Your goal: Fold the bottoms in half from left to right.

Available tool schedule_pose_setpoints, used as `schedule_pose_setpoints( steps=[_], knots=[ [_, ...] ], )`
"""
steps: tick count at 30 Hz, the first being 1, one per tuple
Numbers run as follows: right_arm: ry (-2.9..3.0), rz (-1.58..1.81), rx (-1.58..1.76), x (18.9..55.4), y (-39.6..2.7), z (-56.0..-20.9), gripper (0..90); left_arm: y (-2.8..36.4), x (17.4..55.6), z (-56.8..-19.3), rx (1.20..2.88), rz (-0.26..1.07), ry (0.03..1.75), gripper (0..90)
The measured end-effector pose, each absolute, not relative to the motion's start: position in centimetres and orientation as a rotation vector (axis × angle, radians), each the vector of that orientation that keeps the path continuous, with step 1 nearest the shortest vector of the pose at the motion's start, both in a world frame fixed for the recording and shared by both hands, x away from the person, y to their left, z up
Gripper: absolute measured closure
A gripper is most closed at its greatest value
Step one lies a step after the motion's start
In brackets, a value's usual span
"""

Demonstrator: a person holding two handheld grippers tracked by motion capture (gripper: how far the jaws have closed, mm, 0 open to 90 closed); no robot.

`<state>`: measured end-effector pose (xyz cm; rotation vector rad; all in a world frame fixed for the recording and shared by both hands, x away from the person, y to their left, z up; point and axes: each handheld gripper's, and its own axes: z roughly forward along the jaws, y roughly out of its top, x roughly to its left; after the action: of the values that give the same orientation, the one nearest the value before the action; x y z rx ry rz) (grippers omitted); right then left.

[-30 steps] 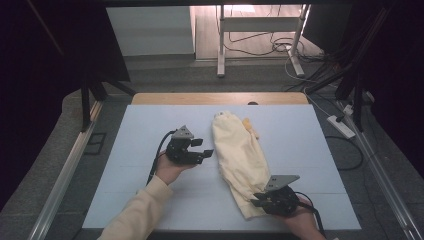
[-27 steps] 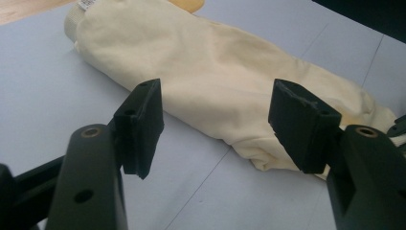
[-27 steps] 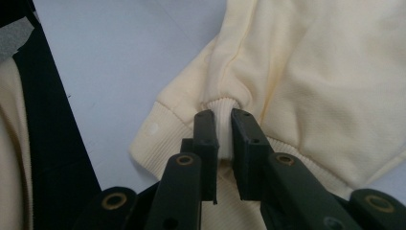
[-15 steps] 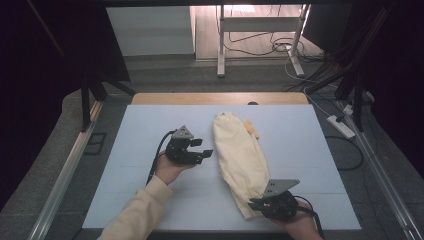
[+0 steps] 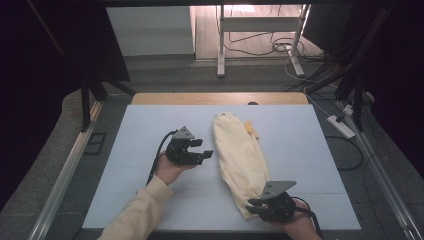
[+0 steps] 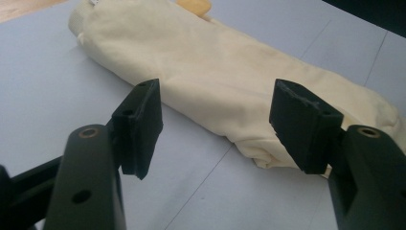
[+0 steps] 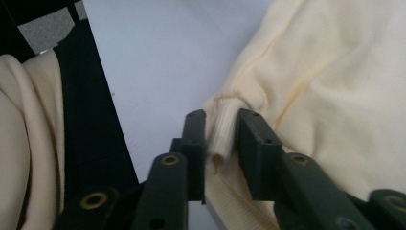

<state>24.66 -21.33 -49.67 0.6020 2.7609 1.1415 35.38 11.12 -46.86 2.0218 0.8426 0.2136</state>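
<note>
A cream garment lies folded lengthwise on the pale blue table top, with a yellow part peeking out near its far end. My left gripper rests to the garment's left, open, its pads apart and nothing between them; the garment lies just beyond. My right gripper is at the garment's near end. Its jaws have just been opening. The ribbed cuff still stands between the pads, no longer squeezed.
A wooden strip runs along the table's far edge. Metal rails flank both sides. Cables and a power strip lie on the floor to the right. A cream sleeve reaches in from the near edge.
The right gripper has shifted slightly toward the near edge at the garment's near end. The left hand and its gripper have stayed put.
</note>
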Motion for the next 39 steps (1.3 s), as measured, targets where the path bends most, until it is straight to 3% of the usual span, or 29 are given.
schedule_pose_setpoints(
  steps=[3, 11, 39],
  knots=[
    [2.705, 1.208, 0.594, 24.7, -21.7, -49.0, 59.1, 11.2, 35.3, -46.8, 2.022, 0.216, 0.842, 35.8],
    [2.635, 1.260, 0.656, 25.6, -22.9, -48.4, 49.6, 11.6, 34.7, -46.8, 2.026, 0.219, 0.844, 35.7],
    [2.586, 1.282, 0.690, 27.1, -23.4, -48.5, 46.6, 14.3, 31.8, -47.2, 2.018, 0.201, 0.815, 33.2]
  ],
)
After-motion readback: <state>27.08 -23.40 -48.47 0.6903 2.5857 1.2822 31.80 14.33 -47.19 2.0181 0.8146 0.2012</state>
